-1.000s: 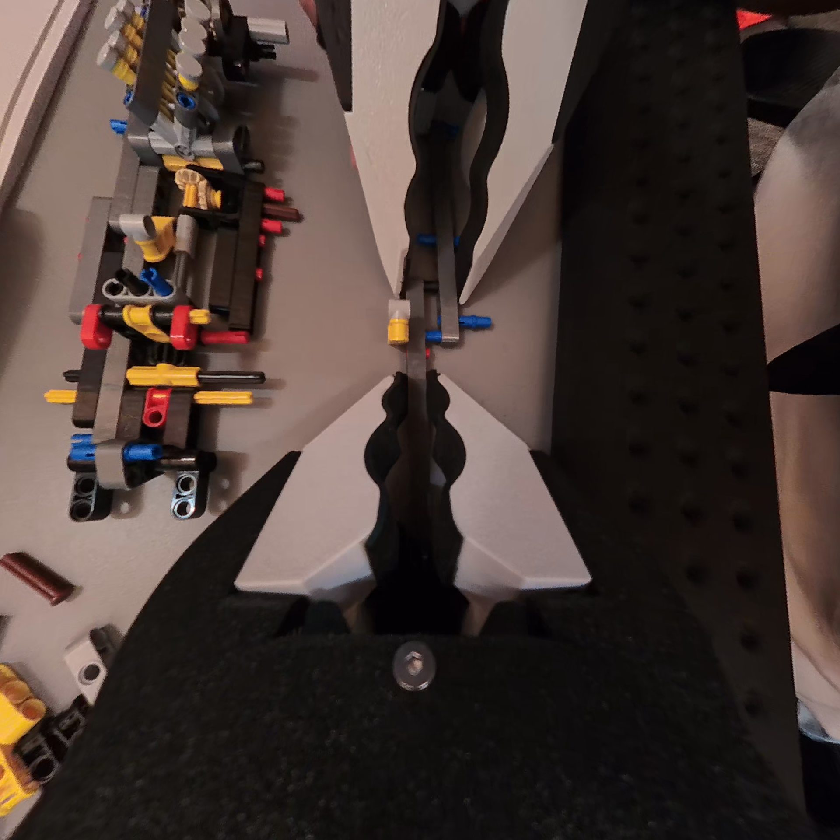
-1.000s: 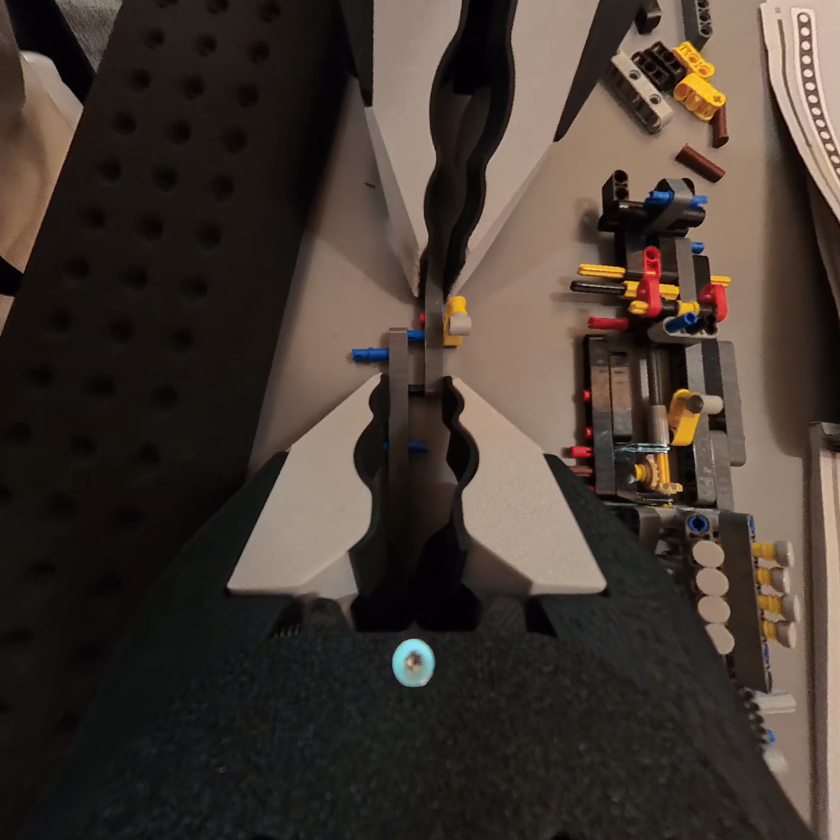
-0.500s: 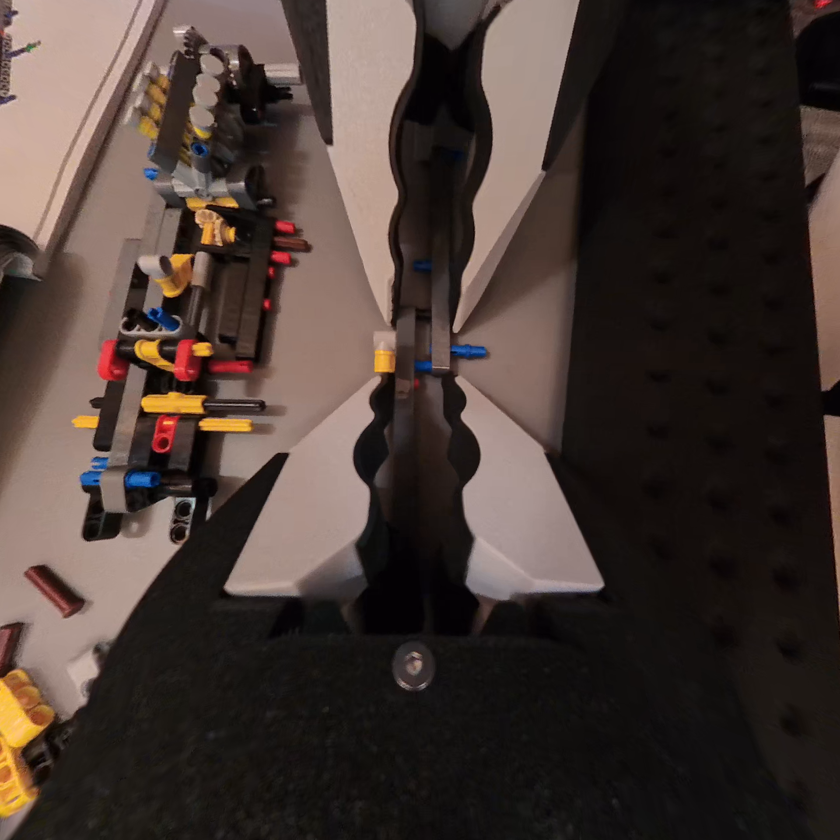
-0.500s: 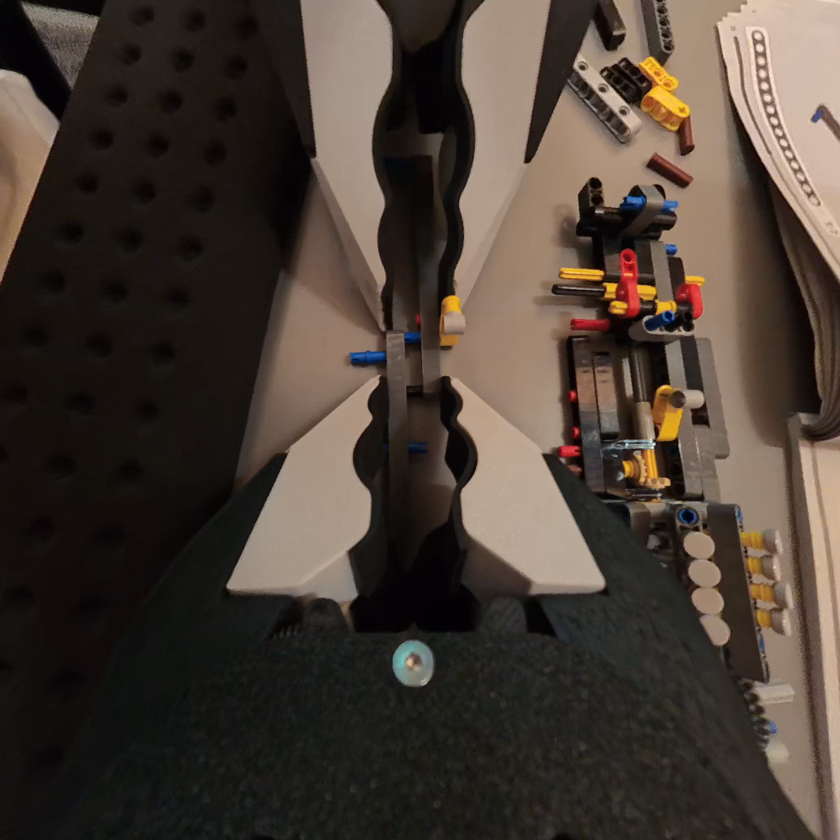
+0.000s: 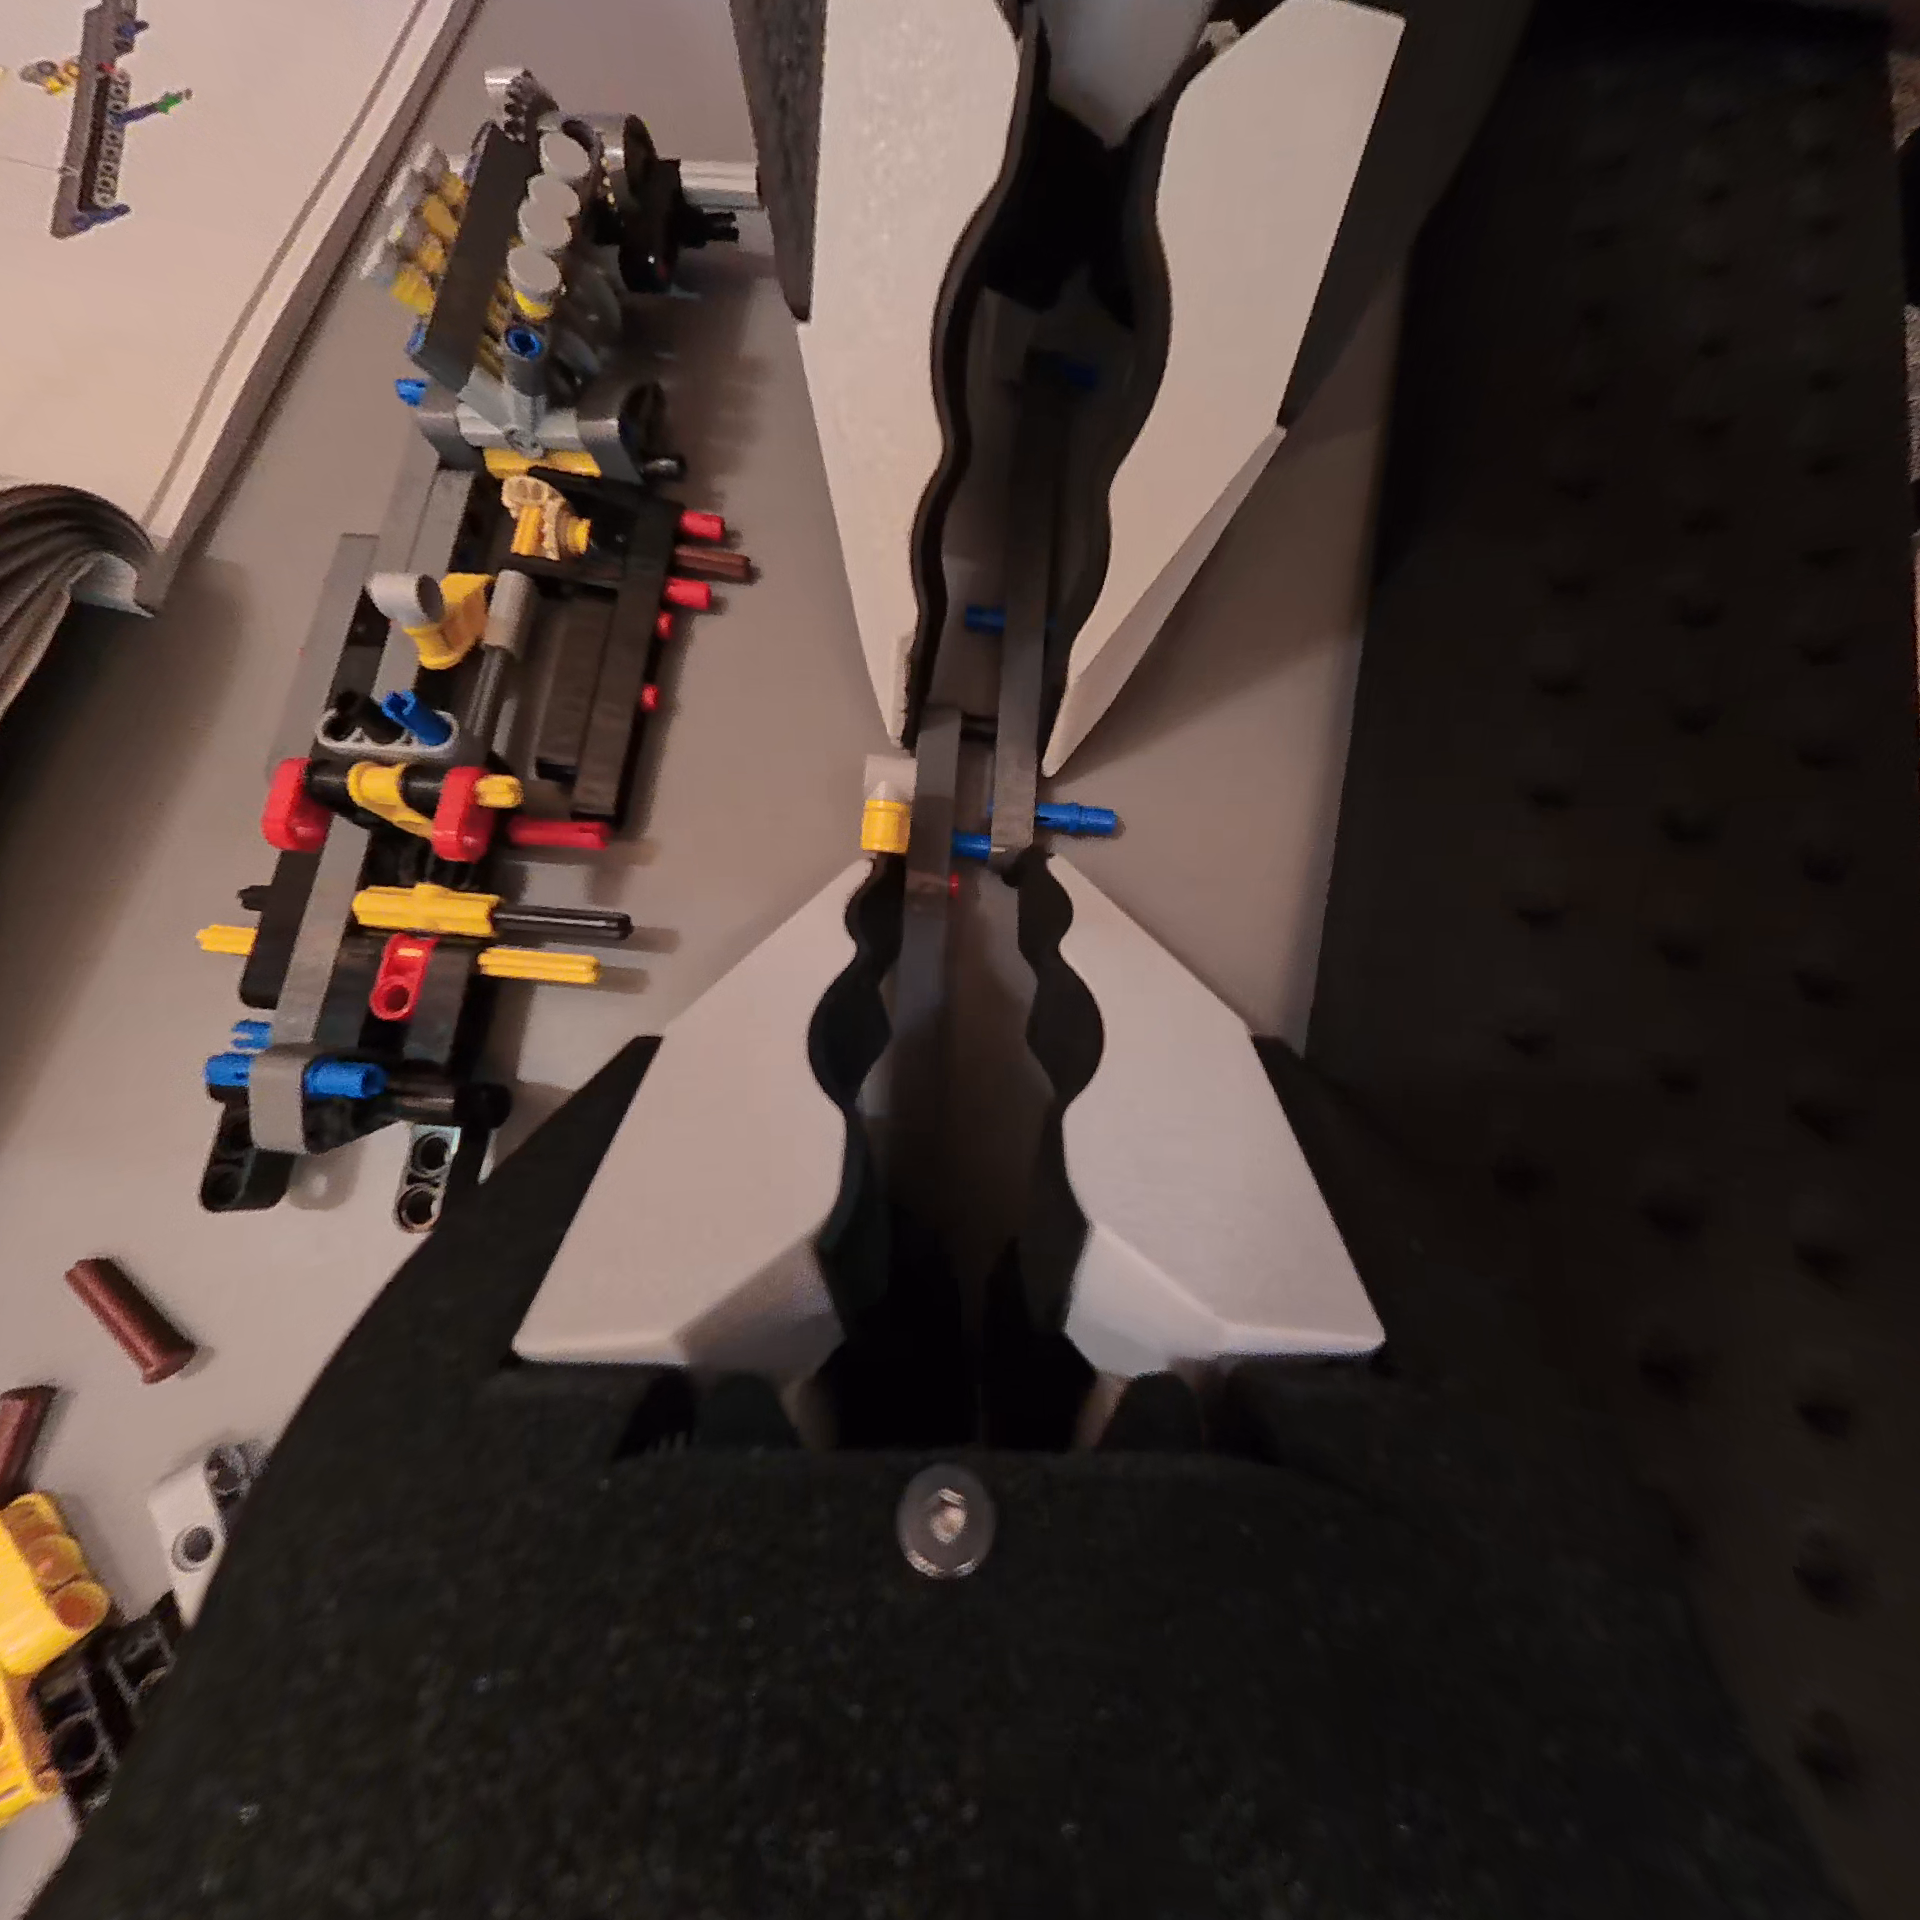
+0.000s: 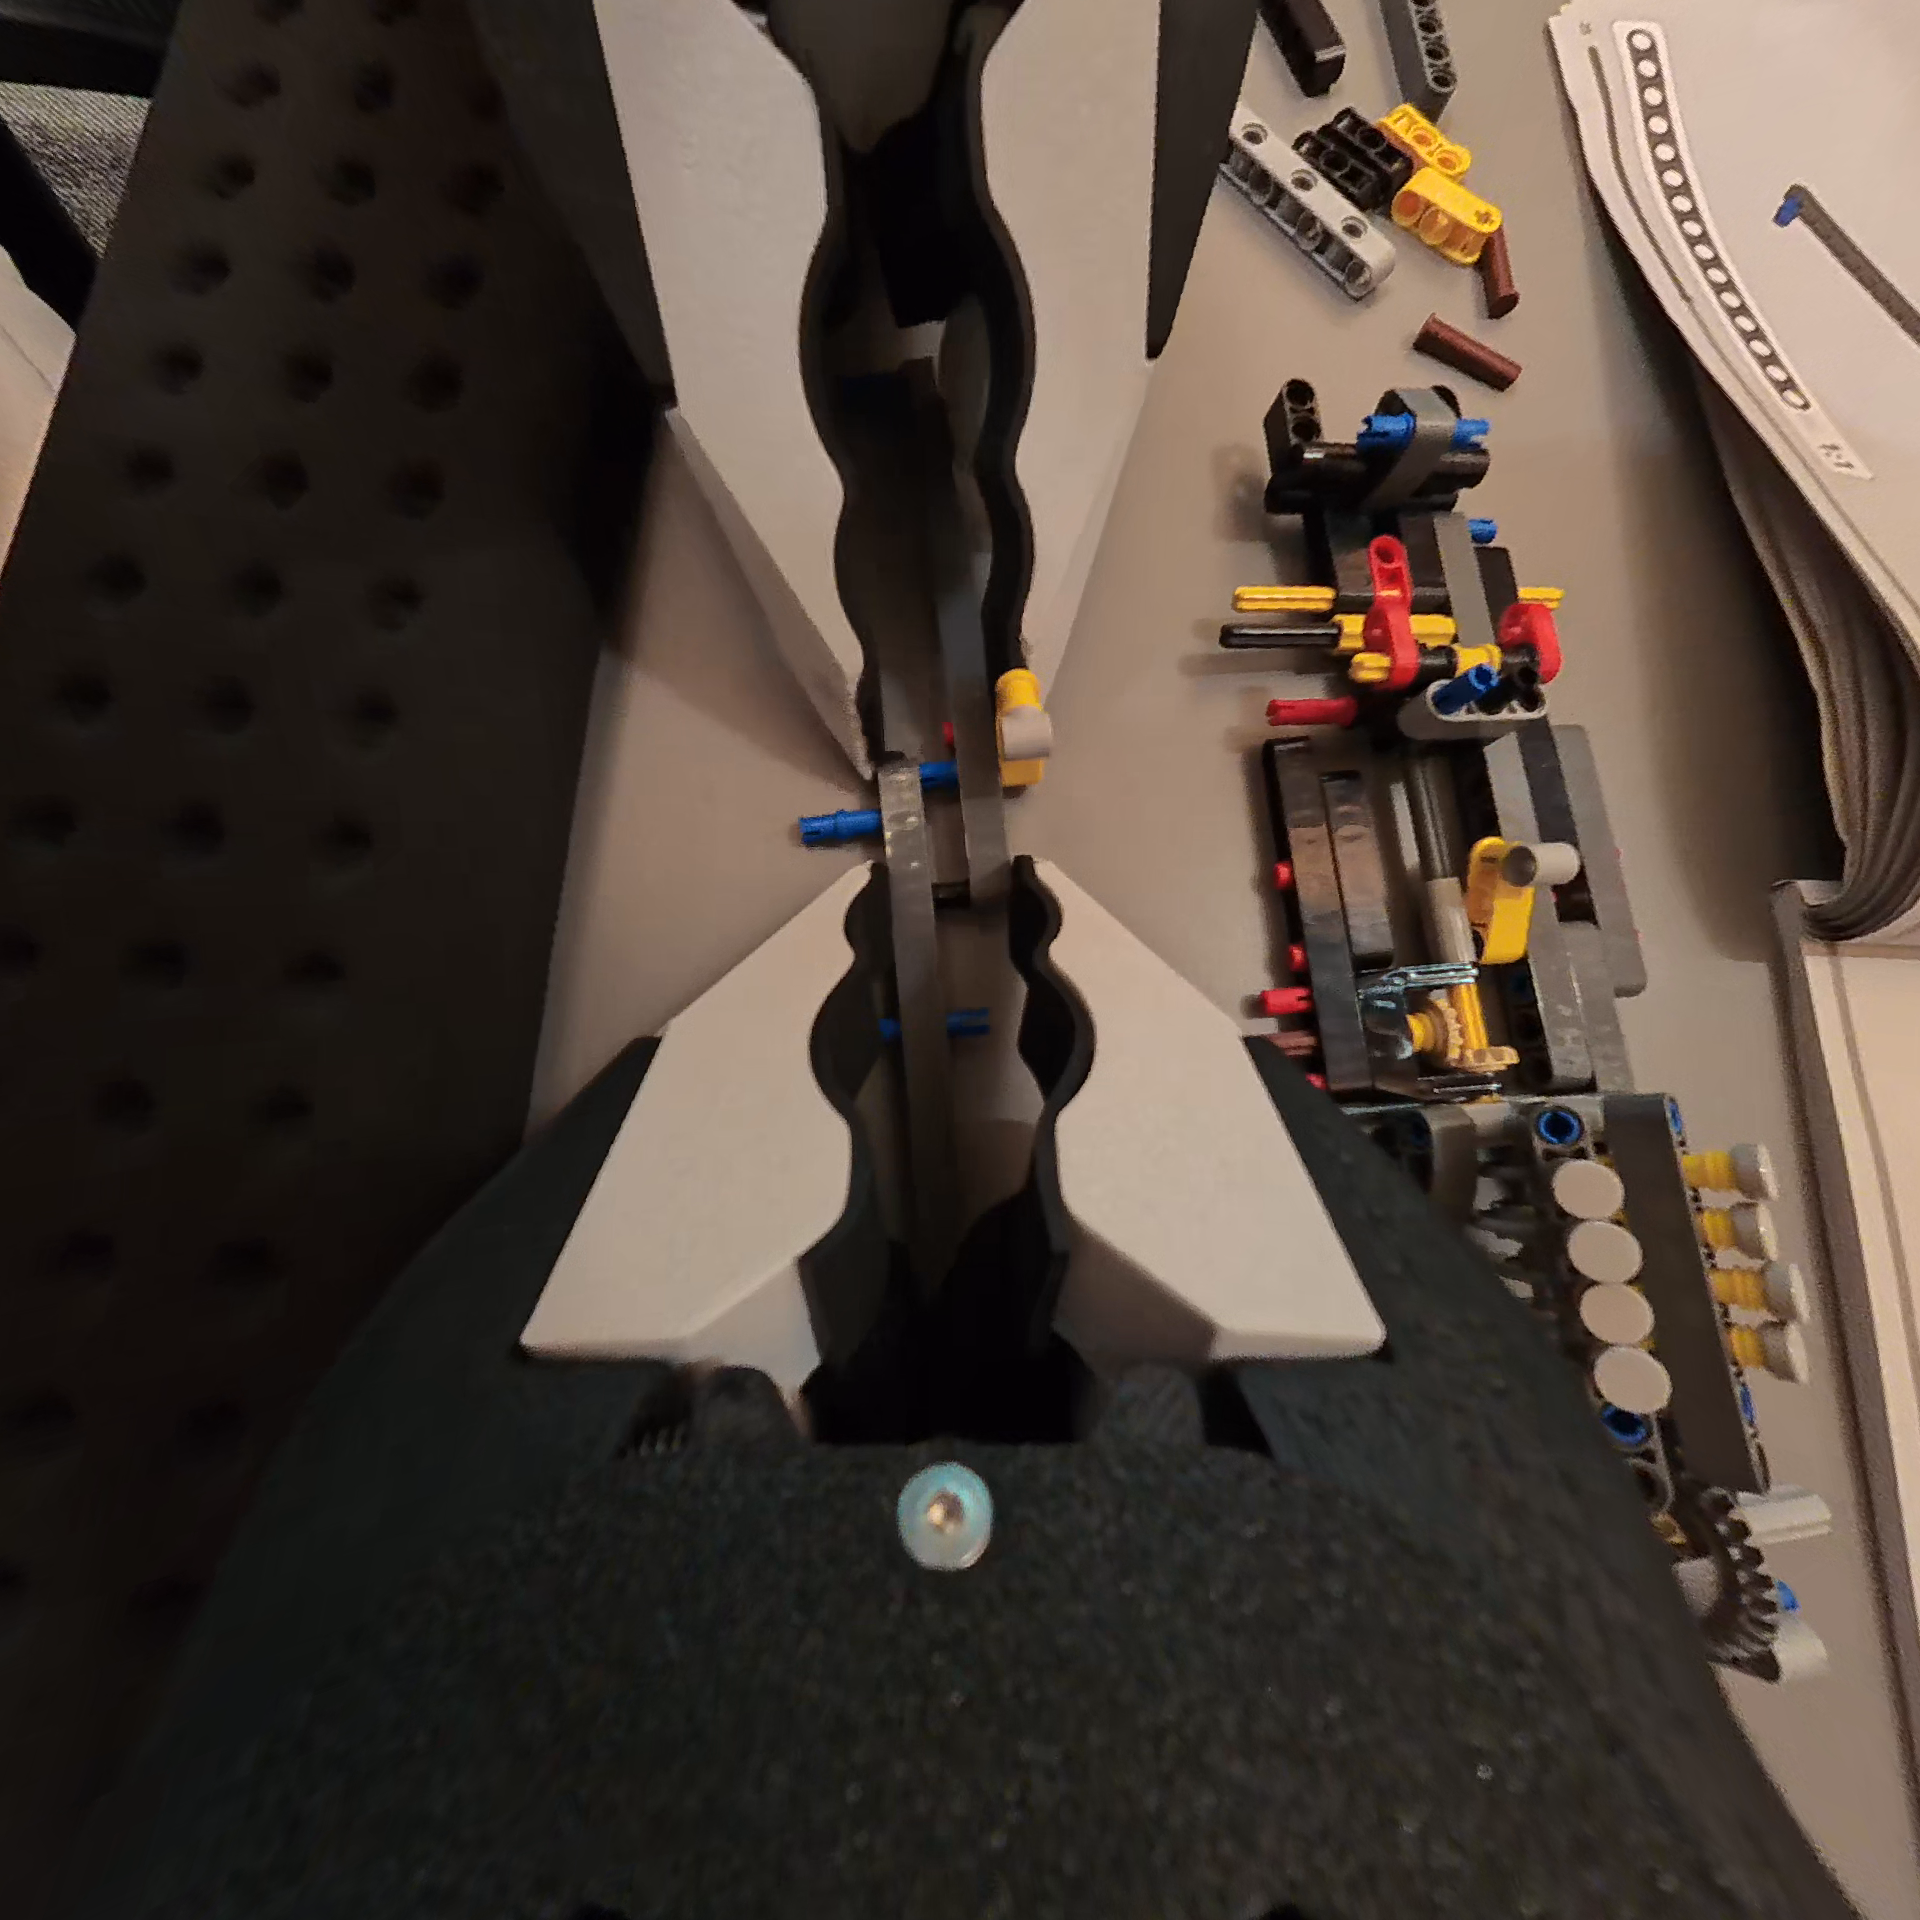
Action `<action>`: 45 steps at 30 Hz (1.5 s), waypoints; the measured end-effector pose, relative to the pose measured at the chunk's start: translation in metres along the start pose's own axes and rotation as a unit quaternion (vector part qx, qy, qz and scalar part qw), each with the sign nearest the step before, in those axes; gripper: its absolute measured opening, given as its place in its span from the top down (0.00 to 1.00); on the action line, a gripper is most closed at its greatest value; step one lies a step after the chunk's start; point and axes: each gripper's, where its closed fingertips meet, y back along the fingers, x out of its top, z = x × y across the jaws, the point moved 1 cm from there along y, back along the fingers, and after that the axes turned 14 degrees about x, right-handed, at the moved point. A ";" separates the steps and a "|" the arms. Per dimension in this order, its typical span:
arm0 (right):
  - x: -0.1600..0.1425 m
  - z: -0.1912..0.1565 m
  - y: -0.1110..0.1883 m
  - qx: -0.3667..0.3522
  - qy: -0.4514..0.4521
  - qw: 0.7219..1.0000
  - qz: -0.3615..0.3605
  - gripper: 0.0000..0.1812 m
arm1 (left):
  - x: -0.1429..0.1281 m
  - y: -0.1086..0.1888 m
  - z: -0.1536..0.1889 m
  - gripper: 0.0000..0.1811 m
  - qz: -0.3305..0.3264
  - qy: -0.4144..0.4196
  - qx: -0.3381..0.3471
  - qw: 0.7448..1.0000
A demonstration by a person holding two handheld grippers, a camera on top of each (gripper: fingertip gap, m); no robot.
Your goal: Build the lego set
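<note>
Since a second ago the two claws have been brought closer, tip to tip, and the beams they carry now overlap more. In the left wrist view, the left claw (image 5: 951,894) is pinched on a grey beam (image 5: 928,883) bearing a yellow-and-grey connector (image 5: 885,816); the right claw (image 5: 977,727) is seen opposite, pinched on a second beam (image 5: 1018,727) with blue pins (image 5: 1075,818) sticking out. The two beams lie side by side above the table (image 5: 748,790), joined by a blue pin. The partly built model (image 5: 436,790) lies on the table to the left, with a brown pin (image 5: 130,1320) nearer. In the right wrist view, the right claw (image 6: 940,878) is closed on its beam (image 6: 906,935), and the left claw's beam (image 6: 977,769) is seen beside it. The model (image 6: 1455,883) lies to the right, loose pieces (image 6: 1382,177) beyond it, and an instruction booklet (image 6: 1766,312) at the right edge.
</note>
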 end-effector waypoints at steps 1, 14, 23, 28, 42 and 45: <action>0.000 0.000 0.000 0.000 0.001 1.000 0.001 0.88 | 0.000 0.000 0.000 0.88 -0.001 0.003 -0.003 1.000; 0.000 -0.002 -0.002 0.013 -0.018 1.000 0.016 0.88 | 0.000 0.002 0.002 0.85 0.001 0.008 -0.020 1.000; 0.000 -0.001 -0.003 0.017 -0.017 0.999 0.023 0.88 | 0.001 0.000 -0.002 0.83 -0.001 0.019 -0.017 1.000; 0.000 -0.001 -0.003 0.017 -0.018 0.999 0.023 0.88 | 0.001 -0.001 0.000 0.83 0.001 -0.005 -0.004 1.000; 0.001 -0.002 -0.003 0.021 -0.011 1.000 0.021 0.92 | 0.001 -0.001 -0.001 0.87 0.001 -0.006 -0.005 1.000; 0.001 -0.002 -0.003 0.016 -0.008 1.000 0.023 0.92 | 0.001 -0.001 -0.001 0.87 0.002 -0.003 -0.006 1.000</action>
